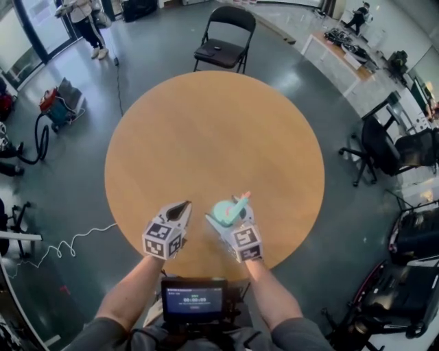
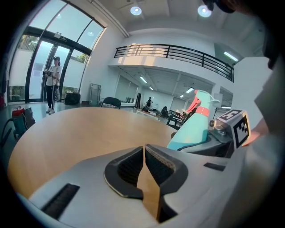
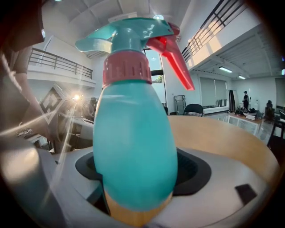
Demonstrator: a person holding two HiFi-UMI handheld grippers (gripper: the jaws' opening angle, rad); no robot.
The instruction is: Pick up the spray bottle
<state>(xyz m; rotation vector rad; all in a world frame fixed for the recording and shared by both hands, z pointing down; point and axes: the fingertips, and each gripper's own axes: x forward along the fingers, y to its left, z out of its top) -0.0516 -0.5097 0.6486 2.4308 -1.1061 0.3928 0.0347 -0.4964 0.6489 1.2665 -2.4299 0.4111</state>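
The spray bottle (image 1: pixel 230 209) has a teal body, a pink collar and a red trigger. It stands upright between the jaws of my right gripper (image 1: pixel 223 218), which is shut on its lower body, just above the round wooden table (image 1: pixel 212 130) near the front edge. In the right gripper view the spray bottle (image 3: pixel 133 142) fills the middle, and the pads of the right gripper (image 3: pixel 138 178) press on both its sides. My left gripper (image 1: pixel 184 206) is close to the bottle's left. In its own view the left gripper (image 2: pixel 144 164) has its jaws together, nothing between them, with the bottle (image 2: pixel 196 124) to its right.
A black folding chair (image 1: pixel 225 38) stands behind the table's far edge. A person (image 1: pixel 86 20) stands far off at the upper left. Office chairs (image 1: pixel 384 147) and desks lie to the right, cables and a vacuum (image 1: pixel 58 106) to the left. A small screen (image 1: pixel 194 299) sits at my chest.
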